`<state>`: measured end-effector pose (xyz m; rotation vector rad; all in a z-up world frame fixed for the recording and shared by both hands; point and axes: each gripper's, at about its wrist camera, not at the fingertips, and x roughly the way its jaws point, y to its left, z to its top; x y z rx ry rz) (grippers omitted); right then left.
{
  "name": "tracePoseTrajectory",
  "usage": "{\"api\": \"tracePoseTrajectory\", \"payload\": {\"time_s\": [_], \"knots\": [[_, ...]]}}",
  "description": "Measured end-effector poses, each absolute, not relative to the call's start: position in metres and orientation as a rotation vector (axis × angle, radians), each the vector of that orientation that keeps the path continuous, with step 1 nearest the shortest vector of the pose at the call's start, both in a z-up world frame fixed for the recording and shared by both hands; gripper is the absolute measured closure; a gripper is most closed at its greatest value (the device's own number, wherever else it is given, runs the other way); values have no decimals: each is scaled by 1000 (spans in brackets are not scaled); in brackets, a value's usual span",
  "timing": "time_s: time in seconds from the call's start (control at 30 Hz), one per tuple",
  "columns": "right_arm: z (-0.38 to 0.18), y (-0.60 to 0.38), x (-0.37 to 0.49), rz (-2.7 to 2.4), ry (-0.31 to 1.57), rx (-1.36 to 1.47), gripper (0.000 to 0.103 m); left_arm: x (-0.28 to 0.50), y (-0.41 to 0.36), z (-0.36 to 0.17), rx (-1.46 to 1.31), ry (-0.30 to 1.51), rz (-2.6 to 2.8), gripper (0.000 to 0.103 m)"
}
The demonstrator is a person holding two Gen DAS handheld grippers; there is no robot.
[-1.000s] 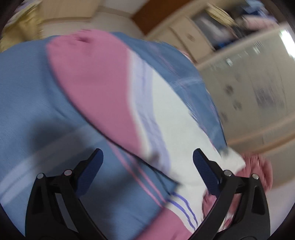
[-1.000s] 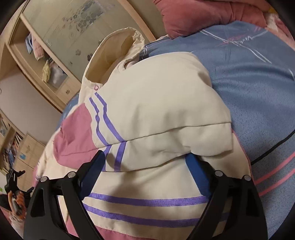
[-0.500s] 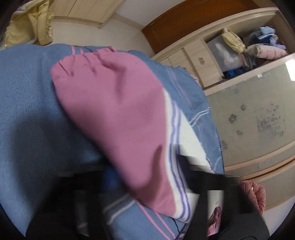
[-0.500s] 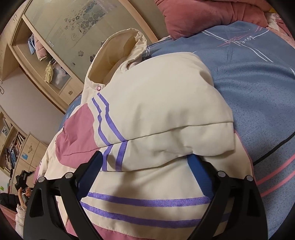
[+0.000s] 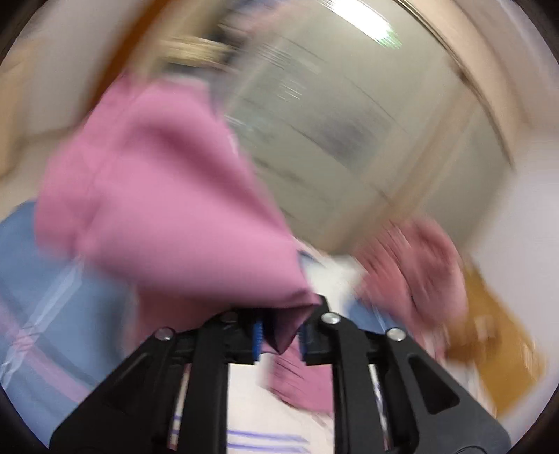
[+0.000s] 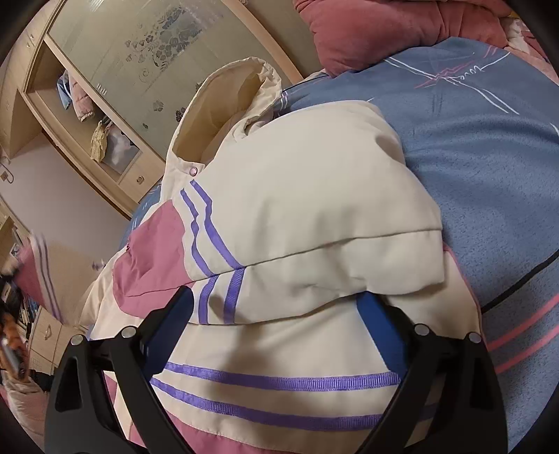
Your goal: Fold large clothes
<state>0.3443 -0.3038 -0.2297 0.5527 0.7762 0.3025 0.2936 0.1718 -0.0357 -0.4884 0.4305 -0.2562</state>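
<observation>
A cream jacket (image 6: pixel 307 209) with pink panels and purple stripes lies partly folded on a blue bedspread (image 6: pixel 489 146). My right gripper (image 6: pixel 276 307) is open and low over the jacket's folded edge, its jaws on either side of the fold. My left gripper (image 5: pixel 279 335) is shut on the jacket's pink sleeve (image 5: pixel 167 195) and holds it lifted above the bed. The left wrist view is motion-blurred. The raised sleeve also shows at the far left of the right wrist view (image 6: pixel 35 265).
A red-pink quilt (image 6: pixel 384 31) lies at the head of the bed. A wardrobe with frosted sliding doors (image 6: pixel 139 45) and open shelves stands beyond the bed. Drawers (image 6: pixel 45 335) stand at the far left.
My left gripper has closed on the pink sleeve and lifted it off the bed, swinging fast. My right gripper has stayed open over the fold, almost still.
</observation>
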Motion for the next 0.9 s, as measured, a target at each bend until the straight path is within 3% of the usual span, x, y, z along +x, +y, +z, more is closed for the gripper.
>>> {"api": "tracePoseTrajectory", "payload": {"time_s": [0.07,0.2,0.27,0.4,0.7,0.8,0.9], "knots": [[-230,-305,343,309,771,562,9,304,101,-39,-379,538,-411,71],[-230,-311,341,337,750,608,9,303,-1,-63,-184,650,-556,25],[-230,-314,339,350,739,628,9,294,-21,-73,-109,642,-522,19],[-230,-321,337,381,713,687,9,301,-3,-86,-116,673,-437,15],[-193,-343,305,367,605,859,9,317,148,-120,-404,746,-112,13],[-181,-330,317,389,717,831,6,310,199,-124,-581,719,-107,8],[-187,-301,336,416,875,792,6,315,220,-146,-740,804,-151,8]]}}
